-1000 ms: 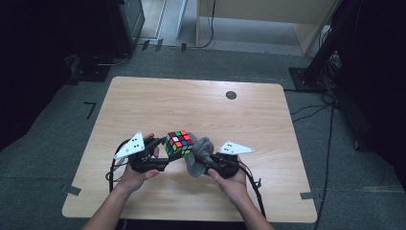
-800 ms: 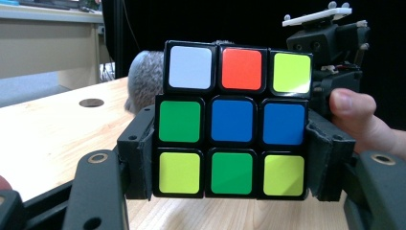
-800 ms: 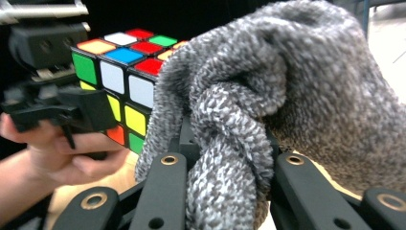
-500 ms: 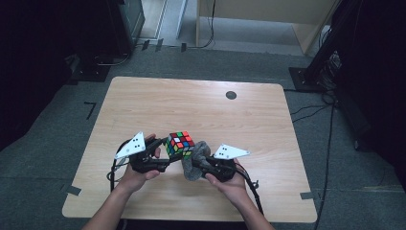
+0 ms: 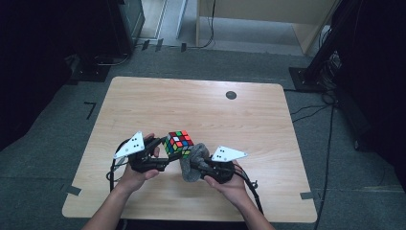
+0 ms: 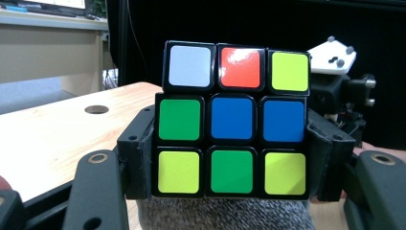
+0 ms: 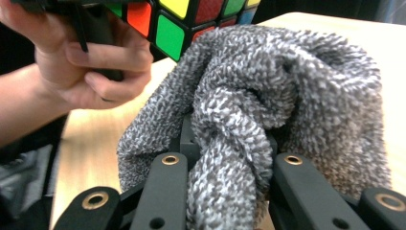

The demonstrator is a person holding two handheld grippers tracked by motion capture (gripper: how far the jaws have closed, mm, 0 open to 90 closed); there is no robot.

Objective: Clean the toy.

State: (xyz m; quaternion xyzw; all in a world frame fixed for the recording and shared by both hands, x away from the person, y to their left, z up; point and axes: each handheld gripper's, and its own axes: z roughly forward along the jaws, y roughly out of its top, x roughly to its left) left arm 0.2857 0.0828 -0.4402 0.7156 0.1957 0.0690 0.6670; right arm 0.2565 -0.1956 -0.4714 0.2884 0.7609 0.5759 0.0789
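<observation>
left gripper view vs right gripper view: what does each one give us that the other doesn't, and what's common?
Left gripper view alone: a full face of the puzzle cube clamped between the left gripper jaws, the round hole in the table, and the right gripper's grey plate.

Right gripper view alone: the grey cloth bunched between the right gripper jaws, and the person's left hand on its gripper.

Shared: the cube, the cloth just under it, and the wooden table.

dim surroundings — soft, slightly blurred
</observation>
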